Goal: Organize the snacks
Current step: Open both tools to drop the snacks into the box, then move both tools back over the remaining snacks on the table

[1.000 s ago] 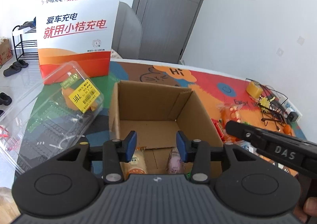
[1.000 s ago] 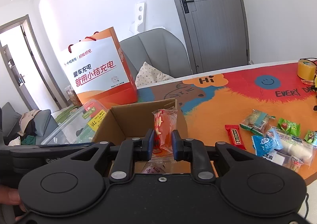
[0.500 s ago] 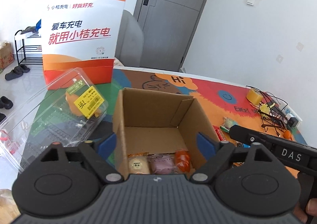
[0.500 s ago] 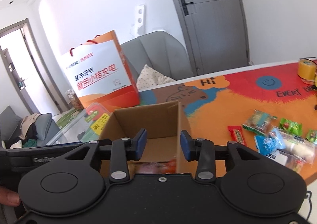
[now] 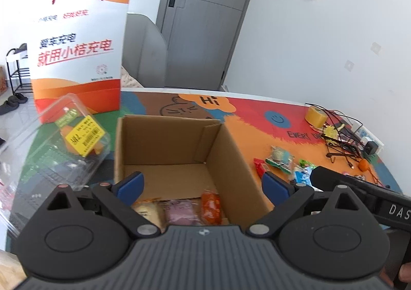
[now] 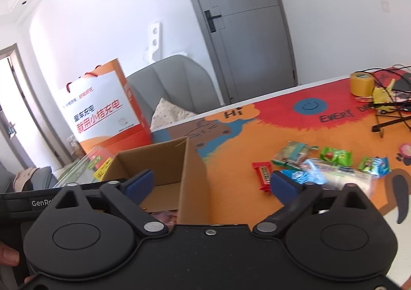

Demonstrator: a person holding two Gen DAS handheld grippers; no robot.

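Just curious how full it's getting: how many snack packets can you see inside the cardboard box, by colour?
beige packet: 1
purple packet: 1
orange packet: 1
Total: 3 showing in the cardboard box; more may be hidden at its near edge.

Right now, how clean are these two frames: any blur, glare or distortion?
Left wrist view: fisheye bends the door; gift bag print smeared, cardboard box sharp. Right wrist view: snack packets and mat lettering motion-blurred; daylight blows out the left doorway.
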